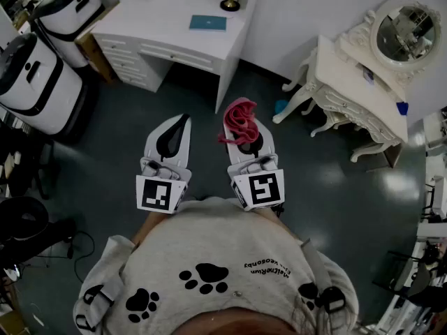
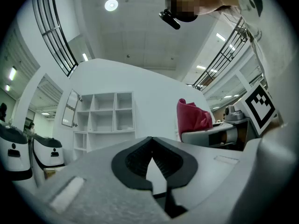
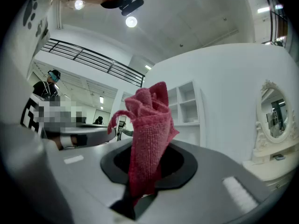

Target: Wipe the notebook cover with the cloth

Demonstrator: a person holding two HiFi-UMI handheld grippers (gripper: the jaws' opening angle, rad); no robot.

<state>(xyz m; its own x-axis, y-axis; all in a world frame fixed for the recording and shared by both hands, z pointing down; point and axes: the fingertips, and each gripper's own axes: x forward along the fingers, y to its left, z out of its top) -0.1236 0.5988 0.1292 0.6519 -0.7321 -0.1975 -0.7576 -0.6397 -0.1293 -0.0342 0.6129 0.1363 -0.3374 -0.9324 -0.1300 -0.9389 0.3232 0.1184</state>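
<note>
I find the right gripper (image 1: 246, 144) clamped on a crimson-pink terry cloth (image 1: 239, 121). In the right gripper view the right gripper's (image 3: 142, 183) jaws pinch the lower end of the cloth (image 3: 149, 125). The rest of the cloth stands up past the jaw tips in a loose, folded bunch, with one thin strip curling off to the side, and its looped weave is plainly visible. The left gripper (image 1: 180, 125) is held just beside the right one, level with it and not touching it. In the left gripper view the left gripper's (image 2: 150, 140) jaws are pressed together at the tips with nothing between them, and the cloth (image 2: 191, 118) shows off to that gripper's right. The flat teal rectangular notebook (image 1: 208, 23) lies closed on the top of a white desk with drawers (image 1: 164, 37). It sits well ahead of both grippers and clear of the cloth. Its cover appears plain and uniform in colour, and I cannot make out any marks on it from here. A white ornate dressing table (image 1: 353, 93) carrying an oval mirror (image 1: 401, 33) stands ahead and to the right of the right gripper. Two white-and-black rounded machines (image 1: 35, 82) stand off to the left of the left gripper.
</note>
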